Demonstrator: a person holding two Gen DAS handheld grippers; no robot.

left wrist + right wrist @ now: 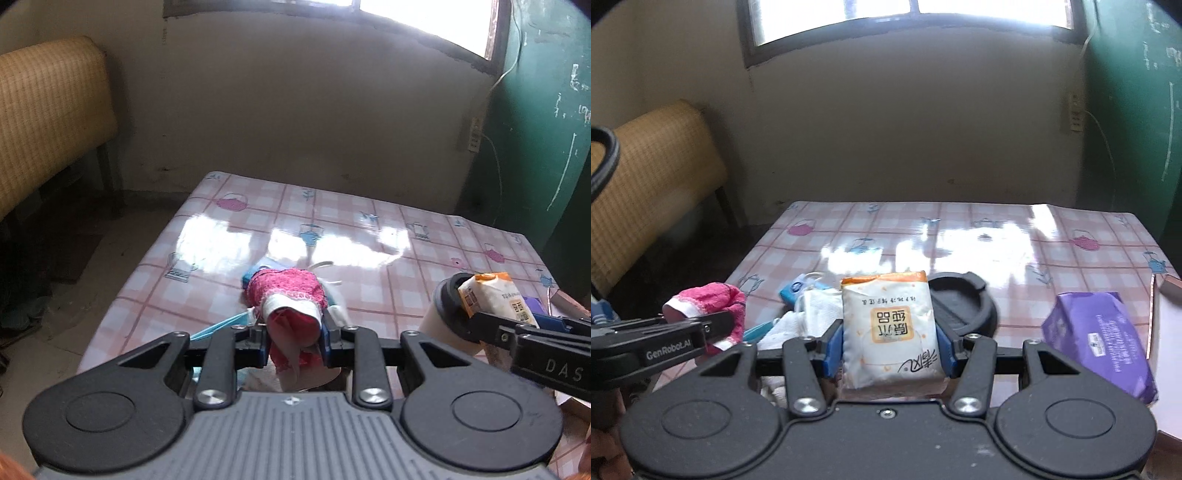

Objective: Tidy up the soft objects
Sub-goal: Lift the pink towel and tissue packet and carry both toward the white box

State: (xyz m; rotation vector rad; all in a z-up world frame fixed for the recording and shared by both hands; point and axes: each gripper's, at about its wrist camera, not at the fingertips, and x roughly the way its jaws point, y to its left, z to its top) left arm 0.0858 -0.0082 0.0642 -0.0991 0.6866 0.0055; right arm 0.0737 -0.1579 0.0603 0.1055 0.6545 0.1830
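surface (997, 221) has a pink checked glossy cloth; nearest, left hand-held gripper (295, 341) clenched on a pink towel (286, 295), raised off the cloth; right hand-held gripper (890, 350) grasping a white-orange tissue pack (888, 325) between blue pads; just behind it a black lid (960, 299), white cloths (812, 310) to its left, purple pack (1100, 332) to the right; far side: plaster wall, window (916, 14), woven headboard (657, 162)
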